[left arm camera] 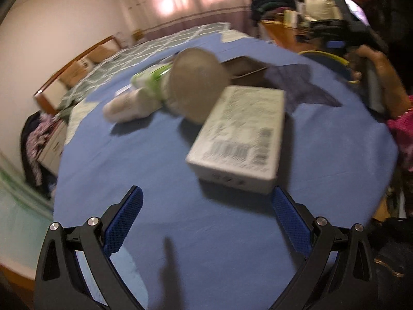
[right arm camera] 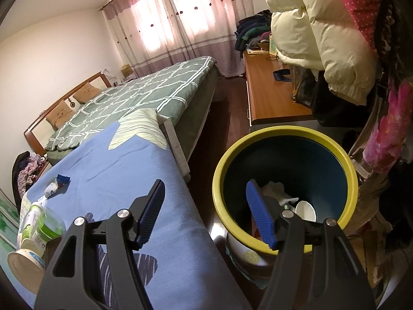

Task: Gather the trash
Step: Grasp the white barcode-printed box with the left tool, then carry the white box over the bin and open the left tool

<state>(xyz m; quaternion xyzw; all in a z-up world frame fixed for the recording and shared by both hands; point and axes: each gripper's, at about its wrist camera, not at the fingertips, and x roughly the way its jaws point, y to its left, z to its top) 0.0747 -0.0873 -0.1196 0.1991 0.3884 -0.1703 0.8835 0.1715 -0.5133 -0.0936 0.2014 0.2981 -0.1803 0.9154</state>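
Note:
In the left wrist view a pale cardboard box [left arm camera: 240,139] with a barcode lies on the blue tablecloth [left arm camera: 155,160], just beyond my open, empty left gripper [left arm camera: 206,201]. Behind it lie a round grey-brown lid or bowl [left arm camera: 198,82] and a white-green bottle [left arm camera: 139,95]. In the right wrist view my right gripper [right arm camera: 206,196] is open and empty, above the gap between the table edge and a yellow-rimmed blue bin [right arm camera: 286,186]. The bin holds crumpled white paper [right arm camera: 276,191] and a white cup [right arm camera: 306,210].
A metal tray [left arm camera: 245,68] and dark cloth [left arm camera: 296,82] lie at the table's far side. A tub [right arm camera: 24,258], green-lidded jar [right arm camera: 50,227] and small scraps [right arm camera: 58,183] sit on the table's left. A bed [right arm camera: 134,93], wooden desk [right arm camera: 271,87] and hanging coats [right arm camera: 309,31] surround it.

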